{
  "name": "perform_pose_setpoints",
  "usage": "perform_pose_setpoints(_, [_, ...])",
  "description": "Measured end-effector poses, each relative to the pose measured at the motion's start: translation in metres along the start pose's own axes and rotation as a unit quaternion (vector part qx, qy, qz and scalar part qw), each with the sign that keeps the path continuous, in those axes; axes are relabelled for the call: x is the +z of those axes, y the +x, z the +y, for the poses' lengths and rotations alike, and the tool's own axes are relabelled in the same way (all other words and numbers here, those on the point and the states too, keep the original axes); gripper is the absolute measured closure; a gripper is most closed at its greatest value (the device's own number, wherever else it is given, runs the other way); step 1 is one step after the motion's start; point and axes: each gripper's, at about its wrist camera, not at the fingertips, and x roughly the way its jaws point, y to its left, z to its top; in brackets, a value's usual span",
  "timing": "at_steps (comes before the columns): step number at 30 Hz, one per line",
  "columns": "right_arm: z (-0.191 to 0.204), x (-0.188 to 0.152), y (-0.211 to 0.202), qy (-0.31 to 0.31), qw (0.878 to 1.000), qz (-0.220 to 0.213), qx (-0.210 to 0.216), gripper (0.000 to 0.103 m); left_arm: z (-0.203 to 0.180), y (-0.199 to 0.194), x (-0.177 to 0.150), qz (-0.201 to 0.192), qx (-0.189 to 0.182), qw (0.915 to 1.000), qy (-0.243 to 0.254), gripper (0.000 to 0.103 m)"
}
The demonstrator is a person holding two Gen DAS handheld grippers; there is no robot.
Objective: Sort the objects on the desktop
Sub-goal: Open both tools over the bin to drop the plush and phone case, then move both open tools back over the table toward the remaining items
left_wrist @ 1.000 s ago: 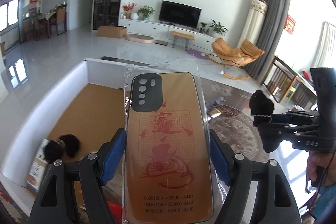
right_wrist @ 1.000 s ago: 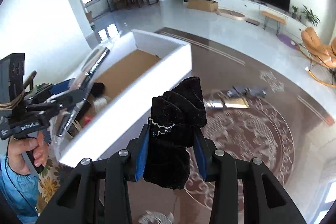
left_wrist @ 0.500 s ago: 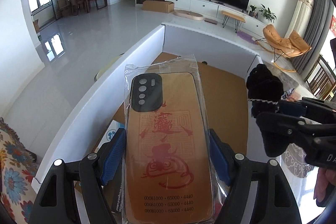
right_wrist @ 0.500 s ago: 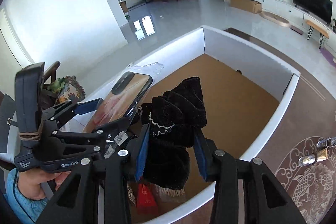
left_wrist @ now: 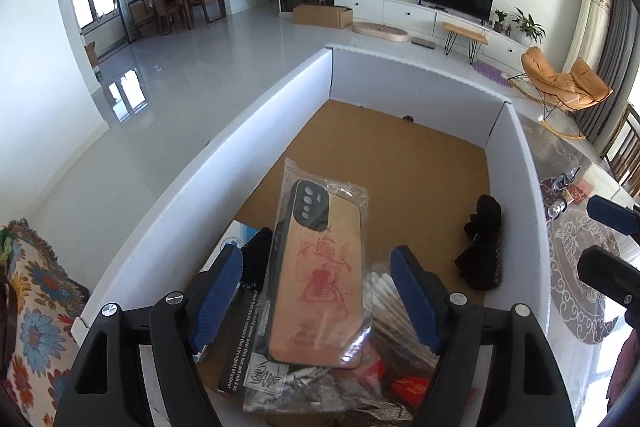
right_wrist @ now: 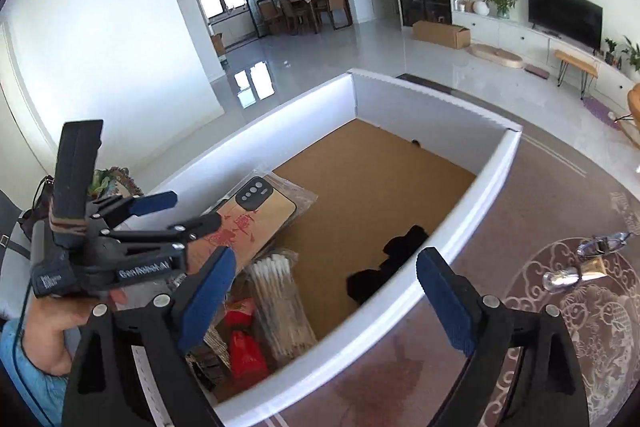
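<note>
A brown phone case [left_wrist: 316, 267] in a clear bag lies tilted on the pile inside the white-walled box [left_wrist: 240, 131]. My left gripper [left_wrist: 318, 259] hovers over the case, open, with a gap between each blue pad and the case. The right wrist view shows the same case [right_wrist: 260, 215] beyond the left gripper [right_wrist: 192, 209]. A black cloth bundle [right_wrist: 384, 267] rests on the box's brown floor against the near wall [right_wrist: 460, 239]. My right gripper [right_wrist: 326, 259] hangs above it, jaws opening wide, nothing between the pads. The cloth [left_wrist: 482, 247] and the right gripper [left_wrist: 600, 247] also show in the left wrist view.
A pack of cotton swabs [right_wrist: 276, 291], a red packet [right_wrist: 244, 343] and a black printed package [left_wrist: 240, 343] crowd the box's near end. Its far brown floor [right_wrist: 380, 167] is bare. Small shiny objects [right_wrist: 568, 273] lie on the patterned table [right_wrist: 560, 327].
Both grippers moved over the box and tipped down. The right jaws opened and the black cloth dropped to the box floor. The phone case slipped from the left pads onto the pile.
</note>
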Motion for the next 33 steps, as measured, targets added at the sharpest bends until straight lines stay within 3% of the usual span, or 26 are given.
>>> perform_pose_setpoints(3, [-0.033,-0.032,-0.028,0.013,0.999,-0.019,-0.049,0.003,-0.024,-0.030,-0.002,-0.032,-0.019,0.9992,0.017,0.027])
perform_pose_setpoints(6, [-0.077,-0.074,-0.048,0.033,0.994,-0.007,-0.099,0.002,-0.058,-0.060,-0.006,-0.061,-0.053,0.9959,0.040,0.026])
perform_pose_setpoints(8, [-0.109,-0.107,-0.061,0.042,0.988,0.010,-0.146,0.002,-0.082,-0.081,-0.014,-0.080,-0.081,0.9917,0.059,0.008])
perform_pose_setpoints(11, [-0.158,-0.161,-0.087,0.070,0.972,0.030,-0.222,0.002,-0.126,-0.106,-0.029,-0.106,-0.128,0.9818,0.091,0.002])
perform_pose_setpoints(15, [-0.211,-0.219,-0.123,0.123,0.949,0.044,-0.286,0.002,-0.189,-0.099,-0.063,-0.067,-0.189,0.9717,0.125,0.000])
perform_pose_setpoints(21, [-0.251,-0.256,-0.151,0.173,0.931,0.052,-0.317,0.002,-0.272,-0.038,-0.115,0.012,-0.209,0.9629,0.170,0.000])
perform_pose_setpoints(27, [-0.261,-0.259,-0.156,0.180,0.931,0.043,-0.313,0.002,-0.312,0.011,-0.136,0.045,-0.207,0.9633,0.164,0.000])
perform_pose_setpoints(33, [-0.254,-0.259,-0.158,0.187,0.927,0.039,-0.321,0.002,-0.327,0.023,-0.143,0.042,-0.203,0.9619,0.178,0.000])
